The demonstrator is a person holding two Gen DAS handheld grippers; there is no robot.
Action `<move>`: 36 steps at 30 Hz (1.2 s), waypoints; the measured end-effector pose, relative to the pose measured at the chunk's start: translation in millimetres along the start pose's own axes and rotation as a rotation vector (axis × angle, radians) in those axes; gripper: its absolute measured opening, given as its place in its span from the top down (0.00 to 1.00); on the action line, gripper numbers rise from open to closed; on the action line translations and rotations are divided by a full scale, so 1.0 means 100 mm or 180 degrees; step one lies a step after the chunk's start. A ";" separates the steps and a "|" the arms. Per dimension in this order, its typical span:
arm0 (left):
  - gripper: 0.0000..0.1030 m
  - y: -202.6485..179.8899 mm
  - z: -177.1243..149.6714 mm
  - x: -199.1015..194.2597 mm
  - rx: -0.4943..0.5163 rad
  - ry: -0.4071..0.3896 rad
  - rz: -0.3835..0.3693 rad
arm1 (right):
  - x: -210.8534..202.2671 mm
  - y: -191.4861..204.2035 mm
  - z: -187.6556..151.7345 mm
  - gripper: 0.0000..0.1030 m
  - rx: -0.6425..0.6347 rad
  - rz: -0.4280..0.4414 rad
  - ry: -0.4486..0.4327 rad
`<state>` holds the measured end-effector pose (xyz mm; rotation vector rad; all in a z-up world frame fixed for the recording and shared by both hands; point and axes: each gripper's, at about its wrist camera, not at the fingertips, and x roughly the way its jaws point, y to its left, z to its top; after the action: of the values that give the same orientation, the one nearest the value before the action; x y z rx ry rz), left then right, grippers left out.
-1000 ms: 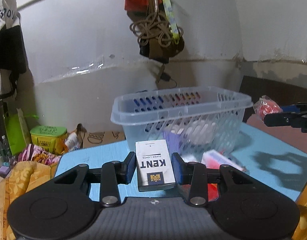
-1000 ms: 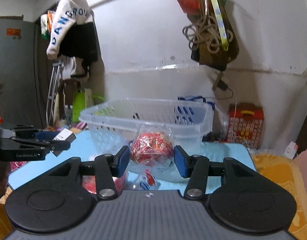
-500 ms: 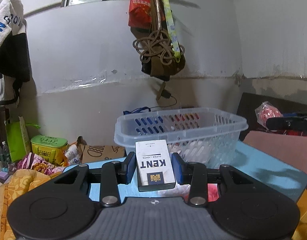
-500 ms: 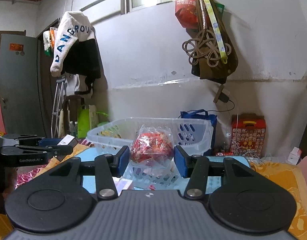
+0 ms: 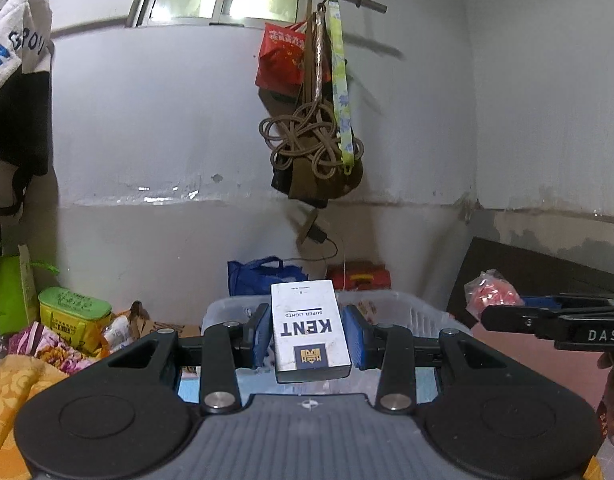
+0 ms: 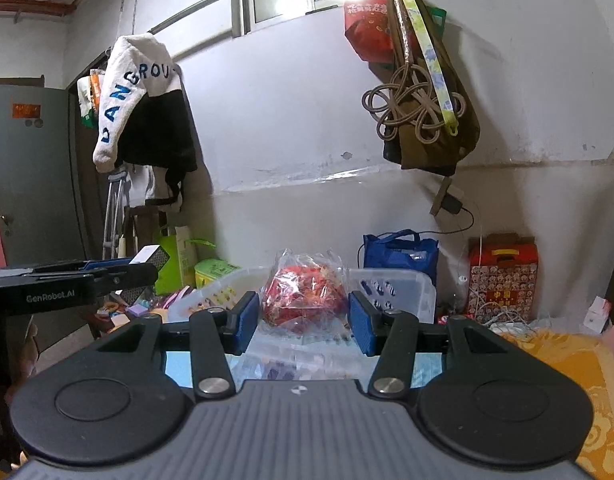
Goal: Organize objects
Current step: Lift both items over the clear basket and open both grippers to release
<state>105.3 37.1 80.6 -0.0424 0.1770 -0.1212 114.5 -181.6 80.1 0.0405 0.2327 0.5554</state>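
Observation:
My left gripper [image 5: 309, 330] is shut on a white KENT cigarette pack [image 5: 307, 328], held high in front of the clear plastic basket [image 5: 403, 312]. My right gripper [image 6: 303, 316] is shut on a clear bag of red sweets [image 6: 305, 296], held above the same basket [image 6: 391, 286]. In the left wrist view the right gripper [image 5: 547, 320] shows at the right with the red bag [image 5: 489, 294]. In the right wrist view the left gripper [image 6: 67, 280] shows at the left with the pack's end [image 6: 149, 256].
A blue table top [image 5: 211, 384] lies under the basket. Behind stand a blue bag [image 6: 401, 254], a red box [image 6: 503, 276] and a green tin [image 5: 73, 314]. Bags and rope [image 5: 315, 148] hang on the wall. Orange cloth [image 6: 567, 364] lies at the right.
Both grippers have risen with their loads. The basket and table have sunk low in both views, and more of the wall and window shows.

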 end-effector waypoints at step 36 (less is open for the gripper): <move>0.19 0.05 0.04 0.81 0.0098 0.0278 0.0331 | 0.54 0.00 -0.05 0.00 -0.0272 -0.0399 0.0055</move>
<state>185.4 32.0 70.0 0.0029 0.2641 -0.0219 157.8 -153.4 64.0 -0.0615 0.2264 0.4404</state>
